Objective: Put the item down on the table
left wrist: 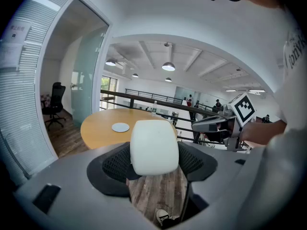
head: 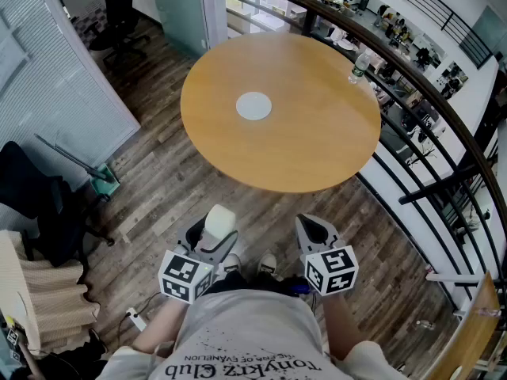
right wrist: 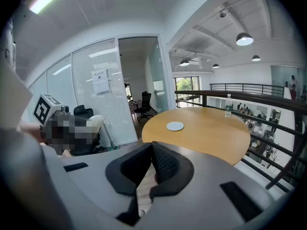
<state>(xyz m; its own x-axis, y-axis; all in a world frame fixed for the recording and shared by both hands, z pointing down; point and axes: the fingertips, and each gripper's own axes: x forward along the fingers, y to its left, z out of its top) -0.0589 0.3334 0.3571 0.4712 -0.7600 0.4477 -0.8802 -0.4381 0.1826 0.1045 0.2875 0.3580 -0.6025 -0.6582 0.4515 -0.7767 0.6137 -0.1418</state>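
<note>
The item is a white rounded block (head: 221, 218) (left wrist: 154, 146), and my left gripper (head: 214, 229) (left wrist: 154, 163) is shut on it, its dark pads pressing both sides. I hold it low over the wooden floor, short of the round wooden table (head: 317, 137) (left wrist: 98, 128) (right wrist: 211, 135). Beside it on the right, my right gripper (head: 314, 233) (right wrist: 150, 158) is shut with nothing between its pads. A white round coaster (head: 253, 105) (left wrist: 120, 127) (right wrist: 175, 126) lies near the table's middle.
A water bottle (head: 359, 67) (right wrist: 228, 105) stands at the table's far right edge. A dark railing (head: 432, 97) curves round behind and to the right of the table. An office chair (head: 119, 10) stands at the back left, another dark chair (head: 32, 204) at the left.
</note>
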